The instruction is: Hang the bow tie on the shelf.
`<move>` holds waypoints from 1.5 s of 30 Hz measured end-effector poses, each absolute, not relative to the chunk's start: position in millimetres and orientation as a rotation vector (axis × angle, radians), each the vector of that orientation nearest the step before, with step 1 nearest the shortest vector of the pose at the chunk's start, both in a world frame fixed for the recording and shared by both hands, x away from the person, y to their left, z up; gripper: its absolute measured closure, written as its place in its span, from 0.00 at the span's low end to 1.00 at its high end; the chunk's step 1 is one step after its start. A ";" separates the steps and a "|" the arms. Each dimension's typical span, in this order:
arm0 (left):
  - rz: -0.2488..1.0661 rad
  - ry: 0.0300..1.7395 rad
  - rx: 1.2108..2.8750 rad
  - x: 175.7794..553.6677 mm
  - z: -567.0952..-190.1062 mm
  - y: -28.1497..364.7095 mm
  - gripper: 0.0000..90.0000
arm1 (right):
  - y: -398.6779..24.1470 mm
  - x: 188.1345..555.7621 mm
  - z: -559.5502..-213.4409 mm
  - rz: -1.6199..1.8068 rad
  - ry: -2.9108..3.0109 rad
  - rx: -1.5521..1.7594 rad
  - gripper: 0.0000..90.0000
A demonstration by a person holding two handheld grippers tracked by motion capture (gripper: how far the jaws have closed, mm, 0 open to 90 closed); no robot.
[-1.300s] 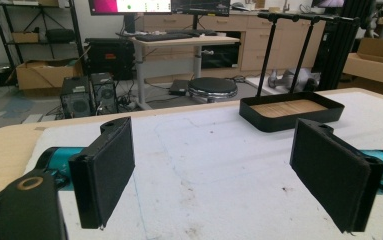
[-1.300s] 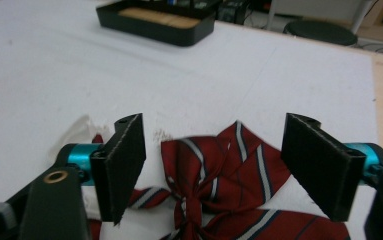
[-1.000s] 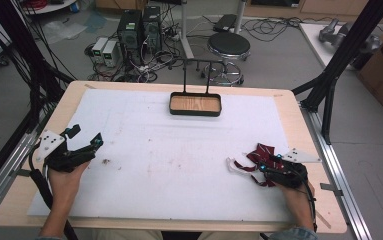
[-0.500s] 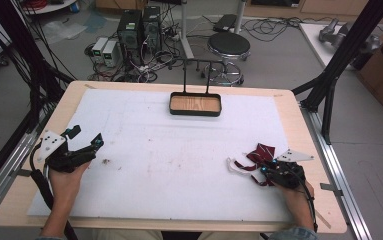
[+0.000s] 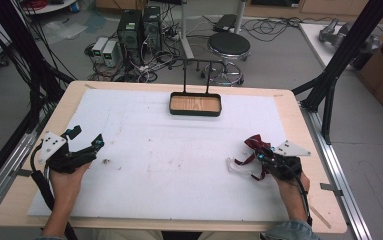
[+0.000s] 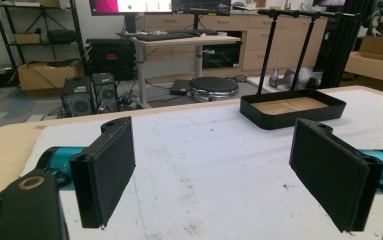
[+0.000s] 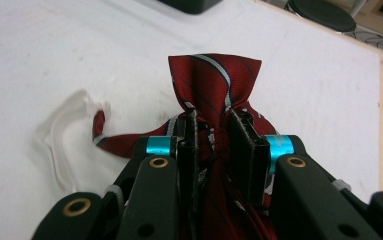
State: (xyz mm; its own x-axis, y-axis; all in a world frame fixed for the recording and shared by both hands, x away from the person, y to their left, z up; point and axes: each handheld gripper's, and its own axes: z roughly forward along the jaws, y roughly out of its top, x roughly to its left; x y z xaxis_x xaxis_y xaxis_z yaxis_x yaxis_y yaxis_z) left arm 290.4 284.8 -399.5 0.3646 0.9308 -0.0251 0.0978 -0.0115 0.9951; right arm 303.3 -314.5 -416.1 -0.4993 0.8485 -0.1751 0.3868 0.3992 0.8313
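A dark red striped tie (image 7: 214, 75) lies bunched on the white mat at the right. My right gripper (image 7: 214, 125) is shut on its gathered middle, and the fabric fans out past the jaws. A clear plastic collar piece (image 7: 64, 135) hangs on the tie's strap and rests on the mat. From above, the right gripper (image 5: 261, 155) sits near the table's right side with the tie (image 5: 255, 143) just beyond it and the plastic piece (image 5: 236, 167) to its left. My left gripper (image 5: 86, 136) rests at the left side. It stands open (image 6: 211, 170) with nothing between its pads.
A black tray (image 5: 195, 112) with a wooden floor stands at the far middle of the mat, with a thin black stand (image 5: 196, 62) rising behind it. In the left gripper view the tray (image 6: 289, 117) lies ahead to the right. A stool and computers stand on the floor beyond the table.
The right gripper, still holding the tie, has shifted slightly toward the far side. The left gripper has stayed where it was.
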 end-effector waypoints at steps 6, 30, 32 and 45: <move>0.868 0.997 1.434 291.9 -401.0 284.4 0.21 | -301.2 323.2 -399.0 0.982 2.046 0.999 0.83; 0.846 0.993 1.441 295.3 -406.9 284.6 0.21 | -238.3 418.0 -325.6 0.976 1.938 0.824 0.83; 0.840 0.995 1.441 295.5 -407.8 284.3 0.21 | -228.8 423.5 -315.8 0.998 1.920 0.806 0.83; 0.823 0.988 1.417 294.8 -407.8 285.1 0.21 | -209.2 449.6 -290.2 1.060 1.822 0.759 0.83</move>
